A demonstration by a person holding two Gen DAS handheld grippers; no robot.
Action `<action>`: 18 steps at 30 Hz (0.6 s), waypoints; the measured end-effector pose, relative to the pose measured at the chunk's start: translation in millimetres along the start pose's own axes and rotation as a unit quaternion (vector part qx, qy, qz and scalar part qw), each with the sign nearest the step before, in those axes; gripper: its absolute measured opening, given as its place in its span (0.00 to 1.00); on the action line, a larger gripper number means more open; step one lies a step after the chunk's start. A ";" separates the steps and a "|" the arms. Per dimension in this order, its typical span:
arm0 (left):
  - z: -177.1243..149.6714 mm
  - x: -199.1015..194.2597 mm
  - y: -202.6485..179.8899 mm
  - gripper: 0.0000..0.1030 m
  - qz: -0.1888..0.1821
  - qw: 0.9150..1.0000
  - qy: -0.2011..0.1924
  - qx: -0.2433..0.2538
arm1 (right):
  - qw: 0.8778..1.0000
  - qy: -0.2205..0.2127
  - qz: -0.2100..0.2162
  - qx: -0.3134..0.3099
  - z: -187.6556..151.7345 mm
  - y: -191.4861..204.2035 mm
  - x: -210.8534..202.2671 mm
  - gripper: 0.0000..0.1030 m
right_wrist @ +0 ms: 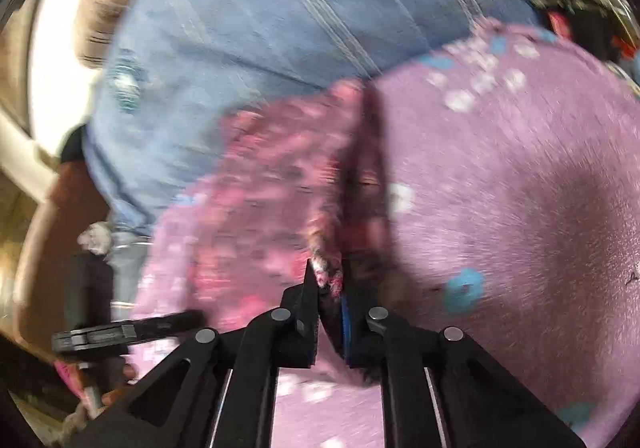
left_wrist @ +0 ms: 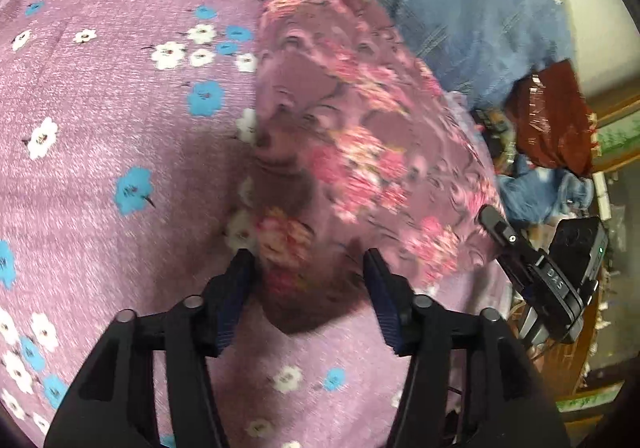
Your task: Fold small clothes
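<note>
A small maroon garment with pink flowers (left_wrist: 340,136) hangs lifted above a lilac bedsheet with white and blue flowers (left_wrist: 100,128). My left gripper (left_wrist: 310,268) is open; the garment's lower end hangs between its spread fingers. My right gripper (right_wrist: 330,280) is shut on the garment's edge (right_wrist: 324,264), and the cloth (right_wrist: 272,184) drapes away to the left. In the left wrist view the right gripper (left_wrist: 532,268) shows at the garment's right side. In the right wrist view the left gripper (right_wrist: 132,332) shows at lower left. Both views are motion-blurred.
A person in a blue striped shirt (left_wrist: 460,0) stands just behind the bed, also in the right wrist view (right_wrist: 248,16). To the right of the bed are a dark red bag (left_wrist: 556,116), blue cloth (left_wrist: 536,192) and clutter.
</note>
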State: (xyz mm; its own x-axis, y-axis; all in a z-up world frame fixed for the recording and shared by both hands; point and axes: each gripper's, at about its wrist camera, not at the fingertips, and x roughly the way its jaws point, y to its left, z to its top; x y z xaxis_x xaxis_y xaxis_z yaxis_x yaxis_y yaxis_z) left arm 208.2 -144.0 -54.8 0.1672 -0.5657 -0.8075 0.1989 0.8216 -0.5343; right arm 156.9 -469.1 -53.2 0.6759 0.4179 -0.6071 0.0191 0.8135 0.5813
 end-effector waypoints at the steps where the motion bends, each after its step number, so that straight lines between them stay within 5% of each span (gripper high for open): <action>1: -1.9 -2.6 -0.3 0.46 0.005 1.000 -0.001 0.001 | 1.000 -0.014 0.009 -0.007 -1.0 5.6 -8.7 0.07; 4: -5.9 0.8 5.6 0.40 0.044 0.999 0.001 0.011 | 0.999 -0.010 -0.012 -0.029 -7.9 11.9 -10.6 0.07; 7: -5.0 -1.6 15.2 0.40 0.023 1.000 0.006 0.001 | 0.996 0.046 -0.072 -0.024 -18.1 -3.2 13.8 0.05; 9: 0.0 -11.8 19.8 0.39 -0.010 1.000 0.003 0.001 | 0.997 0.042 -0.059 -0.020 -15.3 -7.2 11.4 0.06; 14: 33.5 -26.8 25.0 0.65 -0.037 0.998 -0.045 -0.016 | 0.999 -0.005 -0.032 0.032 28.5 -19.2 2.6 0.52; 18: 76.2 -4.1 26.8 0.65 -0.034 0.998 -0.025 -0.035 | 0.997 0.006 -0.008 0.082 60.6 -36.5 37.3 0.60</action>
State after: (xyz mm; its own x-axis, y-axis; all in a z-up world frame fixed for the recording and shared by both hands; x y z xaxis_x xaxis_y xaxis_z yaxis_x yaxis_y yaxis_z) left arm 286.4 -125.0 -46.7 0.2043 -0.6221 -0.7558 0.1433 0.7828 -0.6056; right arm 226.1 -507.7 -64.2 0.6652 0.4122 -0.6226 0.1498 0.7432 0.6521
